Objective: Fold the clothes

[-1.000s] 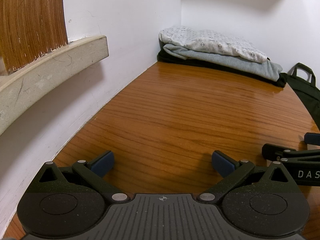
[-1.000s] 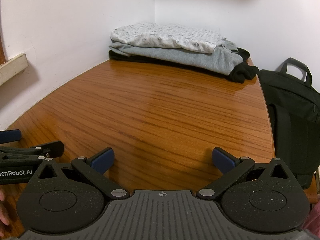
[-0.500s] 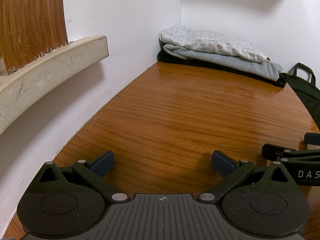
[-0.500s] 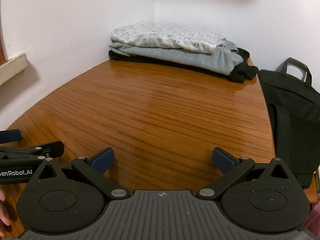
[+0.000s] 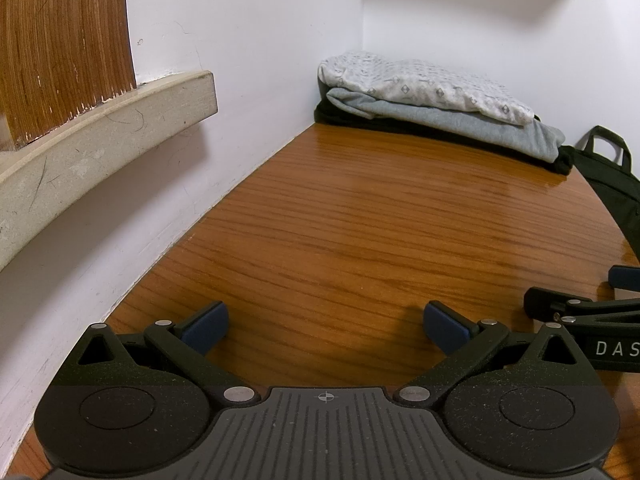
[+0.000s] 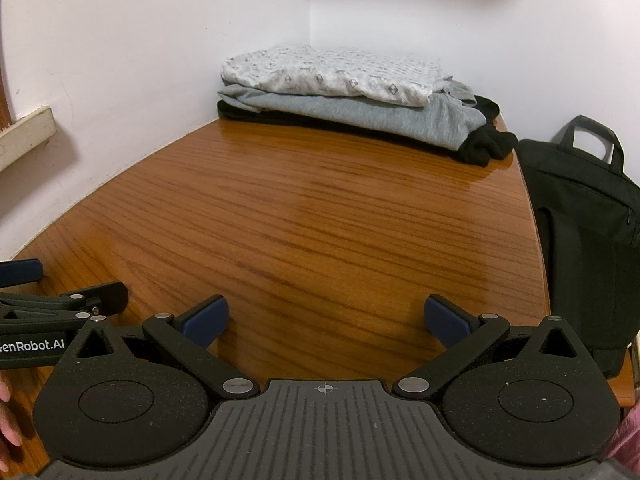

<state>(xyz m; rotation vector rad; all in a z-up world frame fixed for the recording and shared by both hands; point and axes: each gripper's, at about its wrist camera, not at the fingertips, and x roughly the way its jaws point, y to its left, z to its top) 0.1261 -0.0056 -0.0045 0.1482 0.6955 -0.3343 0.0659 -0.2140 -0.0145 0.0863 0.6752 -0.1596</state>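
Your left gripper (image 5: 326, 326) and right gripper (image 6: 326, 322) both spread wide, empty. Three garments lie folded in stack (image 6: 352, 100) at desk (image 6: 320, 220) far corner (nothing unfolded visible). Task looks done.

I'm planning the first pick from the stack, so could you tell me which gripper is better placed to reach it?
Neither clearly. The left gripper and right gripper are both open, side by side, far from the stack.

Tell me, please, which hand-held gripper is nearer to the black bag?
Right. The right hand-held gripper sits just beside the black bag at the table's right edge; the left hand-held gripper sits by the wall, on the right one's far side.
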